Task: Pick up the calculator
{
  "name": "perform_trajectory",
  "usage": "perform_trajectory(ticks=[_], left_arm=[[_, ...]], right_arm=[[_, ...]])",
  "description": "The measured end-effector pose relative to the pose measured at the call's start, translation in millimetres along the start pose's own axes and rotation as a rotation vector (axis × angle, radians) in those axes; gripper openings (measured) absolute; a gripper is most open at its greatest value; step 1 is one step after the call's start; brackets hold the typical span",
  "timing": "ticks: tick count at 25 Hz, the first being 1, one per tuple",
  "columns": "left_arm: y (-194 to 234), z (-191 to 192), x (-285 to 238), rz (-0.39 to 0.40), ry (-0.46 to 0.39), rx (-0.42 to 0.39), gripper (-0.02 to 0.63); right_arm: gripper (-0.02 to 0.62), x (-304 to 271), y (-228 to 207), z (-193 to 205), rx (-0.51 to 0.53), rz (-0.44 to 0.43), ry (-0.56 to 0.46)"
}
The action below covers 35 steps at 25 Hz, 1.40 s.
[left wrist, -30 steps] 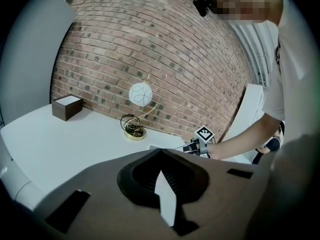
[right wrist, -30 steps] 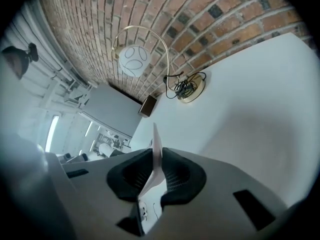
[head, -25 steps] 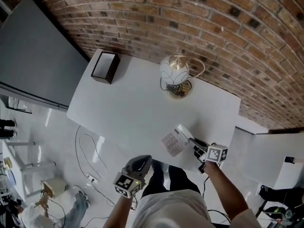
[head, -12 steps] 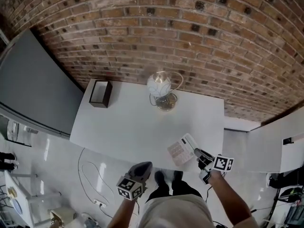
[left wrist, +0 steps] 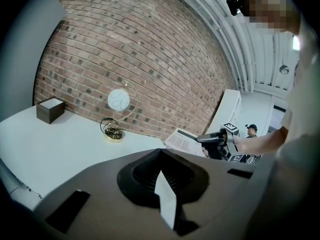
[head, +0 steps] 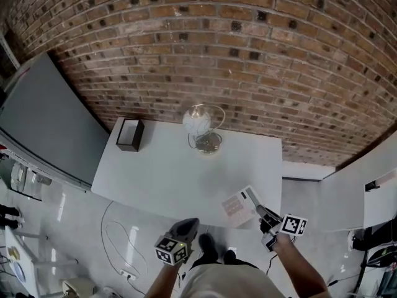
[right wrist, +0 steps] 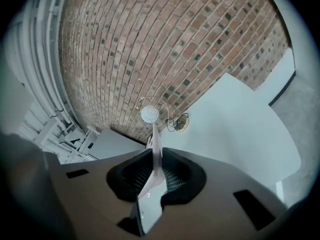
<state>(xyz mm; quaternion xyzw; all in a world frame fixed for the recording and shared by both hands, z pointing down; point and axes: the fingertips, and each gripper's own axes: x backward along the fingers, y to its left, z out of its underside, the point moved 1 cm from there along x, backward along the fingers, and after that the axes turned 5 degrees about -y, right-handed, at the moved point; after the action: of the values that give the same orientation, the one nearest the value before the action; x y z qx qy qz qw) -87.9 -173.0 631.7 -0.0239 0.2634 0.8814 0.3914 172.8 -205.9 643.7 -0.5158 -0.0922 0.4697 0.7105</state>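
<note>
The calculator (head: 239, 207) is a flat white slab with grey keys, tilted above the front right corner of the white table (head: 167, 172). My right gripper (head: 259, 211) is shut on its right end. In the right gripper view the calculator (right wrist: 151, 149) stands edge-on between the pads of that gripper (right wrist: 152, 179). The left gripper view shows the calculator (left wrist: 182, 140) in the right gripper (left wrist: 212, 141), clear of the tabletop. My left gripper (head: 186, 225) hangs off the table's front edge with its jaws together and nothing in them; only a thin pale slit shows between them (left wrist: 165, 199).
A globe ornament on a gold wire stand (head: 201, 126) sits at the table's back edge. A dark open box (head: 129, 135) stands on the back left corner. A brick wall runs behind, a grey panel (head: 43, 110) is on the left, and cables (head: 115, 241) lie on the floor.
My right gripper has lifted the calculator off the table and drawn it toward the front right corner. The left gripper has risen a little. The head view has drawn back from the table.
</note>
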Motion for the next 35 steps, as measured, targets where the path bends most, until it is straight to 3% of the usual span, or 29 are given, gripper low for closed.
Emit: perform_trajectory(ticks=[4,8,15,21,35], left_arm=[[-31.3,8.1,-4.4,-0.017,-0.013,0.023,0.014],[-58.1,18.4,-2.4,-0.039,-0.049,0.057,0.014],[-97.0,33.5,22.0,-0.099,-0.075,0.039,0.014],[-116.9,36.5,39.3,-0.135,-0.113,0.049,0.014],[-117.3,22.7,85.2,-0.093,-0.129,0.010,0.014]], right_arm=[[0.069,26.4,-5.6,-4.6,-0.031,-0.038,0.002],[0.069,47.3,-2.7,-8.7,-0.065,-0.143,-0.004],[0.069,90.1,-16.5,-9.2,-0.055,-0.129,0.005],[0.069,106.2,-13.1,-3.0,-0.056,-0.171,0.008],[0.069,124.1,13.6,17.0,-0.028,-0.184,-0.082]])
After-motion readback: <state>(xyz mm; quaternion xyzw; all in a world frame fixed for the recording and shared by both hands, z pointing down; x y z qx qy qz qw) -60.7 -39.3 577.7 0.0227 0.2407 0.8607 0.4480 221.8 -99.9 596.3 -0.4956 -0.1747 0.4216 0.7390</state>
